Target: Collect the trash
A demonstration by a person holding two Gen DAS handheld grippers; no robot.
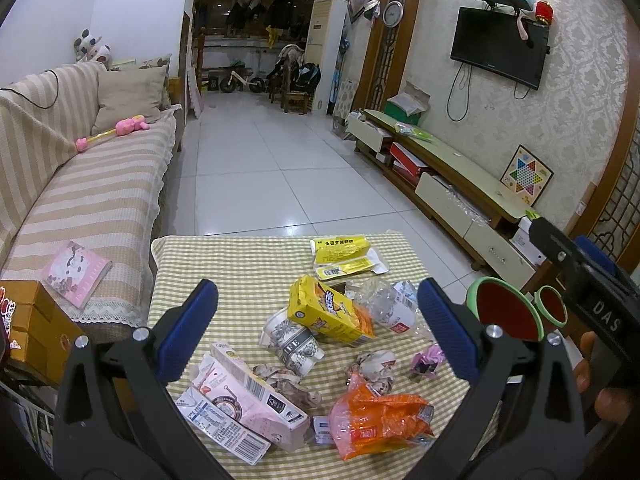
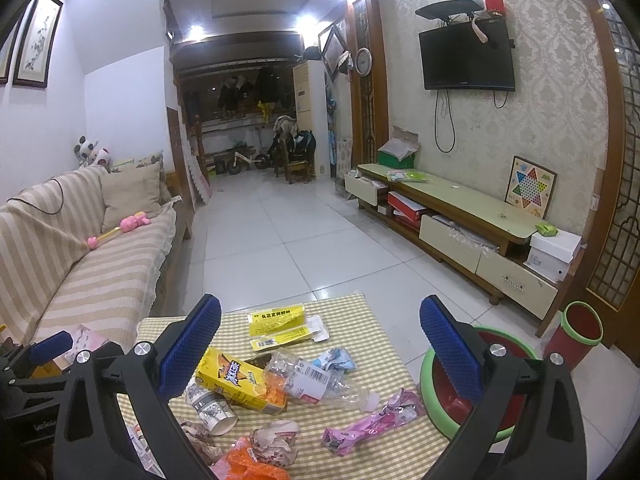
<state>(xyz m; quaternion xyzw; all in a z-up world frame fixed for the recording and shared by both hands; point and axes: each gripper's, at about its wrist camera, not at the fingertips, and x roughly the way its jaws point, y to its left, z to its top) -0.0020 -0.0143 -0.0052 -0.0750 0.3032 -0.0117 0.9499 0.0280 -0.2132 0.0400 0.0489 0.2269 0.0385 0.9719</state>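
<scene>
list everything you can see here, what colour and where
table: 1, yellow-green check cloth, foreground
yellow drink carton: 1, table middle
flat yellow packet: 1, table far edge
clear plastic bottle: 1, crushed, right of the carton
paper cup: 1, white and grey, on its side by the carton
pink carton: 1, flattened, table near left
orange bag: 1, table near edge
pink wrapper: 1, table right side
crumpled paper: a few wads, near middle
bins: 2, red with green rims, floor right of the table
sofa: 1, beige striped, left
TV: 1, black, right wall
left gripper: black, blue pads, jaws open
right gripper: same, jaws open
</scene>
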